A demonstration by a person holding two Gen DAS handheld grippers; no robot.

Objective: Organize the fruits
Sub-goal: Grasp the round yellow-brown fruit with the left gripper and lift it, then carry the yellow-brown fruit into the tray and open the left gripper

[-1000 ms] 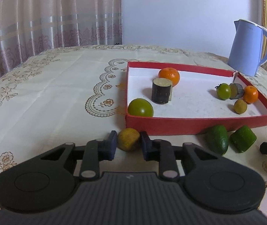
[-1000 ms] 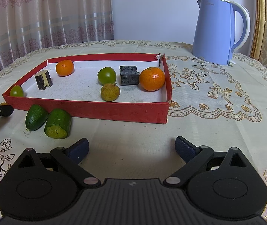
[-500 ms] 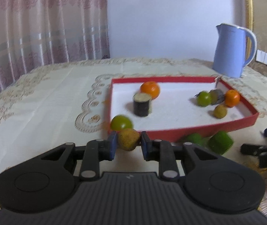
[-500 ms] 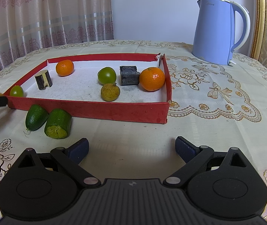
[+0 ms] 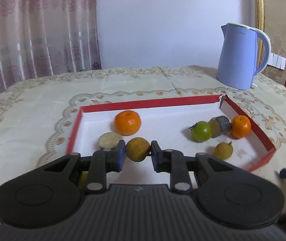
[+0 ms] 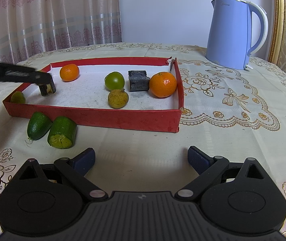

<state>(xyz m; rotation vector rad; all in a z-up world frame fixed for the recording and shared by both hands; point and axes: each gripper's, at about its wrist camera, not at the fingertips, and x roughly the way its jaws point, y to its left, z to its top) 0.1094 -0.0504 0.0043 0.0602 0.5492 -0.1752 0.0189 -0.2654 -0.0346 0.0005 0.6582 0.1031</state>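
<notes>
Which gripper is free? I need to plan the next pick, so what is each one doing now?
Left gripper: closed on a brownish-yellow fruit, held above the red tray.
Right gripper: open, holding nothing.

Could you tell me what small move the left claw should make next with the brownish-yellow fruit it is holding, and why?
Probably lower and open. The left claw is shut on the round brownish-yellow fruit, apparently above the white floor of the red cardboard tray, where bare floor shows just ahead of it.
</notes>
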